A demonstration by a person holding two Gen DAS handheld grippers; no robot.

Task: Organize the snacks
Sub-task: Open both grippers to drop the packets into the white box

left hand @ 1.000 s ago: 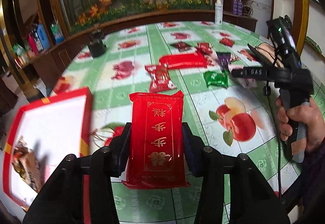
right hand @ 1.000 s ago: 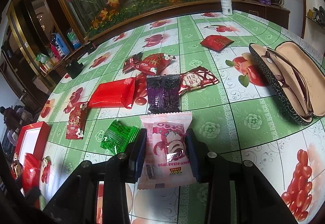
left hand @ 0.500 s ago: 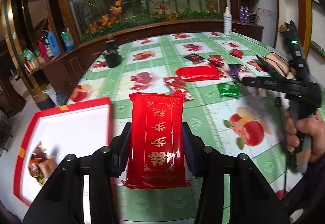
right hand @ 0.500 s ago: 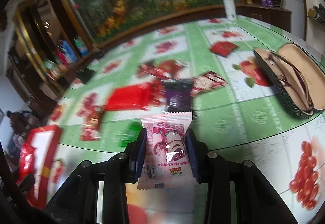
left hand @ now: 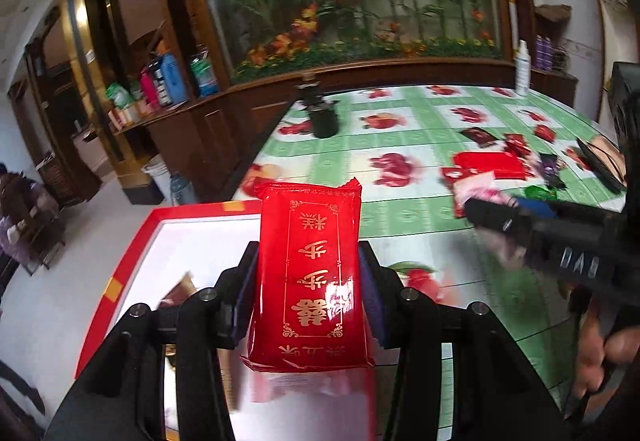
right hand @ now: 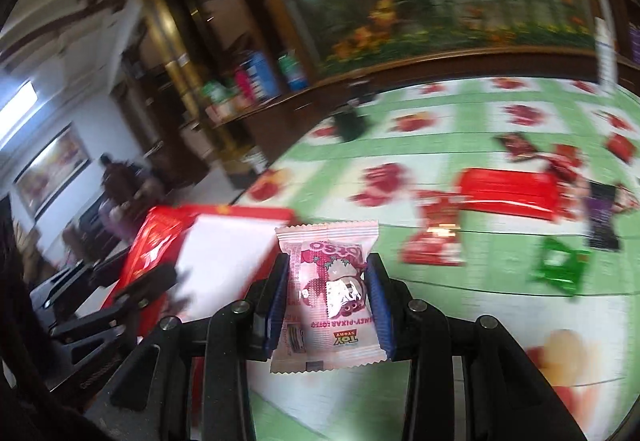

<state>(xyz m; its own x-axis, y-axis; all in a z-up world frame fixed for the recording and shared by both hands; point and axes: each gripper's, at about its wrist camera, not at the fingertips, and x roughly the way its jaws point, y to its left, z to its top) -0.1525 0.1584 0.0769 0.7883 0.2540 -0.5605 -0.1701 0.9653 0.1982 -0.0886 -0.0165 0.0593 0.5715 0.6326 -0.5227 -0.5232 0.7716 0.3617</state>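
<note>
Right wrist view is motion-smeared: loose snacks on my table [right hand: 420, 305] read only as red [right hand: 508, 193], green [right hand: 560, 269] and dark purple [right hand: 602, 217] shapes, print illegible. My red packet [left hand: 310, 273] hides part of the red box [left hand: 132, 257]; box contents [left hand: 176, 293] indistinct. My right hand [left hand: 600, 361] is blurred and cropped at the frame edge.

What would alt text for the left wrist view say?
A left gripper grips a red gold-lettered snack packet over a red-rimmed white box. More snacks lie on the fruit-print tablecloth beyond.
</note>
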